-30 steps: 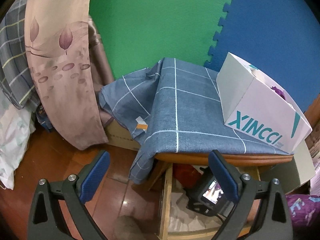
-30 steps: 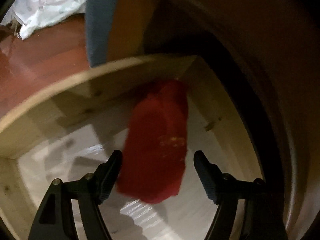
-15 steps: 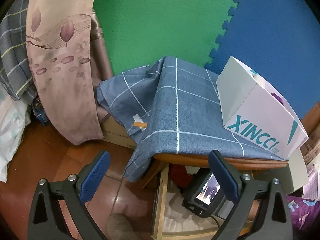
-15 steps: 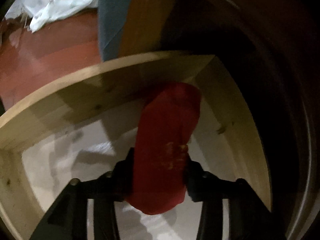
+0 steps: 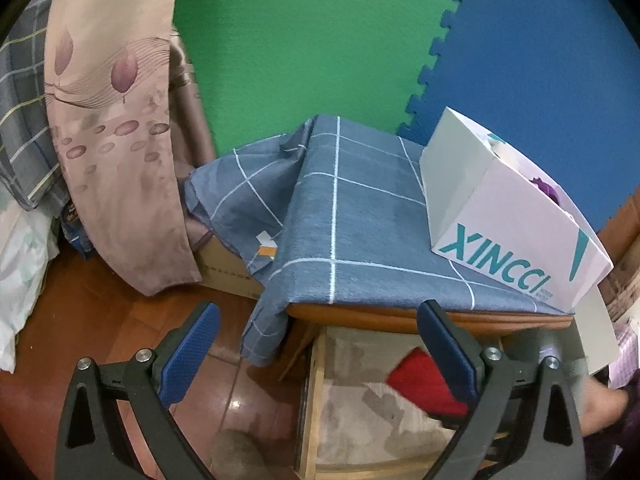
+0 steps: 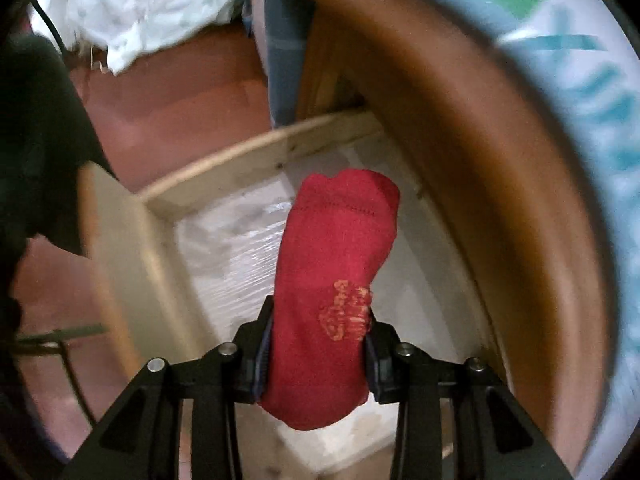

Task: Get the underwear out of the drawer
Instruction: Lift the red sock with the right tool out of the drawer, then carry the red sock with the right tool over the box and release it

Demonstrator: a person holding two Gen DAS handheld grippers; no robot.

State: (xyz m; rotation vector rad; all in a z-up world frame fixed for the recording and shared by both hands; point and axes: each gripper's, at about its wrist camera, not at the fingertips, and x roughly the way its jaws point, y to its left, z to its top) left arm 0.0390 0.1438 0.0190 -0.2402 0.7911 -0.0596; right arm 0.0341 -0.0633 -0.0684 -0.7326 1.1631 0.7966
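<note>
The folded red underwear [image 6: 336, 272] with an orange print hangs above the white-lined floor of the open wooden drawer [image 6: 256, 152]. My right gripper [image 6: 318, 344] points steeply down; its jaws are closing, with both pads pressed on the underwear's lower half. In the left wrist view the red underwear [image 5: 420, 380] shows over the drawer [image 5: 314, 380], partly behind my right finger. My left gripper [image 5: 316, 308] stands open with nothing between its blue pads, in front of the table's edge and to the left of the drawer.
A blue checked cloth [image 5: 360, 232] covers the table above the drawer, and a white XINCCI box [image 5: 508, 232] stands on it. A patterned curtain [image 5: 116, 160] hangs at the left over a cardboard box [image 5: 228, 272]. A white bag [image 6: 140, 4] lies on the wooden floor.
My right gripper shut on the red underwear and lifted it off the drawer floor. In the left wrist view the underwear now shows where the right gripper's screen was.
</note>
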